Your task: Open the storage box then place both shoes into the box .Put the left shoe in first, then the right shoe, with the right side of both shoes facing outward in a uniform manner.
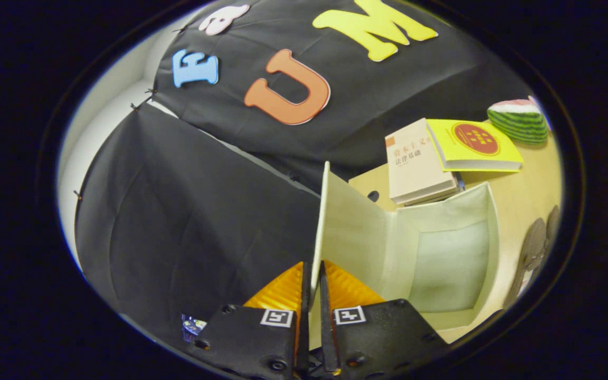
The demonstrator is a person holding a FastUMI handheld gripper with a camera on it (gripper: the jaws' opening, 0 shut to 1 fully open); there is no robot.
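Jaws: your gripper (312, 274) is clenched on the thin edge of the storage box's lid (351, 232), one finger on each face of the panel.
Lid: it stands raised, nearly on edge, running from the fingers toward 12 o'clock; it looks like light, stiff board that will flex or crease if you twist it, so keep your hold near the free edge and swing with the hinge.
Storage box: the storage box (486, 253) lies open at about 2 o'clock from the fingers, its pale inner floor bare, no shoe in it yet.
Shoes: a dark rounded shape (533, 248) sits just past the box at 3 o'clock; it may be the shoes, but you cannot tell from here.
Edges: the box's far wall is close to a stack of books (420, 163) at 1 o'clock, with a yellow book (473, 145) beside it and a striped watermelon toy (520, 121) farther out.
Room: the wooden table (525, 195) is crowded at 1 to 2 o'clock; from 9 to 11 o'clock there is only hanging cloth, so that side gives you space to carry the lid back.
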